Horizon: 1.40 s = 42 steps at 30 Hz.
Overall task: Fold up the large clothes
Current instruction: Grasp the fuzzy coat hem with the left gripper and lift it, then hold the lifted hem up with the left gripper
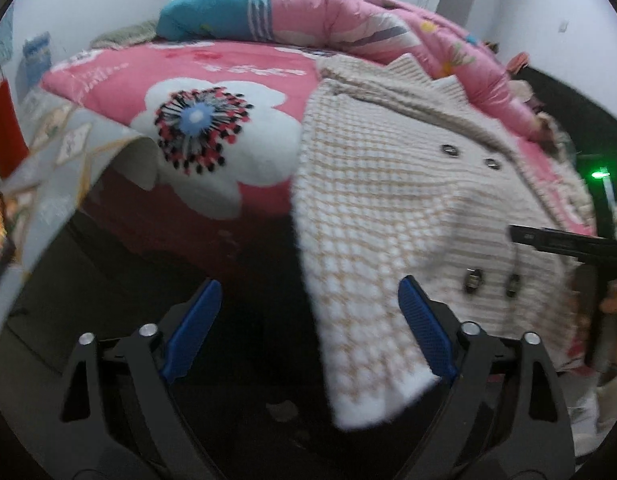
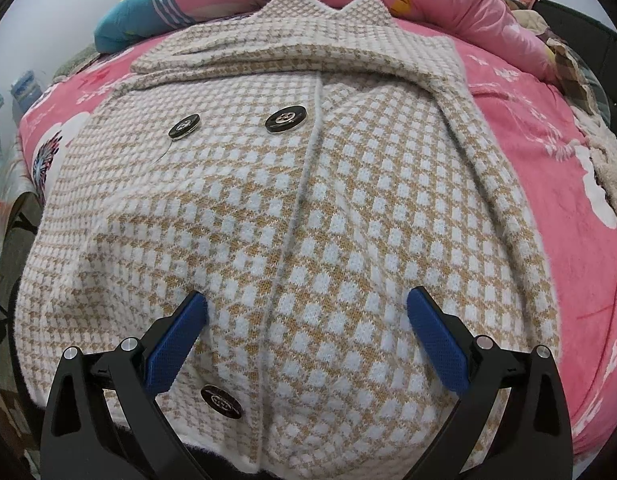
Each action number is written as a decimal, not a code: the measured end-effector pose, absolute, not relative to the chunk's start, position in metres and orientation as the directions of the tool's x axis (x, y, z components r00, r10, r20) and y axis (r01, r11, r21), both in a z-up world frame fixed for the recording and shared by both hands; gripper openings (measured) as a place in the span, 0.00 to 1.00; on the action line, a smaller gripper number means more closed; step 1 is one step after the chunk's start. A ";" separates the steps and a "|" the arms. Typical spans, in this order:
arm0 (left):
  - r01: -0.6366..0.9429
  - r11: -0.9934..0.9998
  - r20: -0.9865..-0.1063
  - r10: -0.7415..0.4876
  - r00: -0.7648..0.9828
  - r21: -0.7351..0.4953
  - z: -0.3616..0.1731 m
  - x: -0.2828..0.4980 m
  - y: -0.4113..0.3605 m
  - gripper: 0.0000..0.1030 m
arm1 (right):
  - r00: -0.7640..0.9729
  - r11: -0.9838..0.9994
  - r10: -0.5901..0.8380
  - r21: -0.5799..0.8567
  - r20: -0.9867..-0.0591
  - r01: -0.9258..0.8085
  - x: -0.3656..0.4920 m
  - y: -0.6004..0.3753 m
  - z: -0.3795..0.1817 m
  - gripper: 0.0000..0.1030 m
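Left gripper: my left gripper (image 1: 308, 320) has its blue pads (image 1: 194, 330) spread wide with nothing between them, held off the near edge of the bed above dark floor.
Right gripper: my right gripper (image 2: 308, 328) is spread just as wide, its pads (image 2: 174, 350) low over the coat's front near the hem; I cannot tell whether they touch the knit, and they grasp nothing.
Coat: the beige-and-white checked coat (image 2: 308, 200) lies front up along the near edge of the bed (image 1: 228, 64), collar points toward the far side against the quilt.
Sleeve: 1 sleeve (image 1: 360, 320) hangs over the near edge of the bed, its cuff dangling beside my left gripper's right pad.
Buttons: from the right wrist I see 3 dark buttons (image 2: 286, 118), 2 high on the chest and 1 close to the hem by my left pad.
Bedding: a pink blanket with a large white flower (image 1: 212, 140) covers the bed; a rolled pink quilt (image 1: 348, 20) and a blue pillow (image 1: 200, 16) sit along the far edge.
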State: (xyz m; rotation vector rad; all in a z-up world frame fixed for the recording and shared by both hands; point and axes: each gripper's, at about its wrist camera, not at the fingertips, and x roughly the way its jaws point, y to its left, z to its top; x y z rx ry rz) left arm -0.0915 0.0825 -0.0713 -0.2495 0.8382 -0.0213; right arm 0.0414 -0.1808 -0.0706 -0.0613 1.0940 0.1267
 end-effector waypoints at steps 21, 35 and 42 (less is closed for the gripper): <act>-0.033 0.910 -0.772 -0.330 0.542 -0.413 -0.107 -0.087 0.065 0.35 | 0.452 0.992 0.069 0.012 -0.889 -0.129 0.042 -0.180 -0.070 0.94; -0.056 0.975 -0.874 -0.168 0.456 -0.217 -0.105 -0.078 0.040 0.35 | 0.454 0.991 0.070 0.011 -0.888 -0.131 0.043 -0.179 -0.070 0.94; -0.051 0.986 -0.885 -0.117 0.451 -0.157 -0.103 -0.076 0.033 0.36 | 0.454 0.990 0.068 0.004 -0.888 -0.140 0.042 -0.176 -0.071 0.94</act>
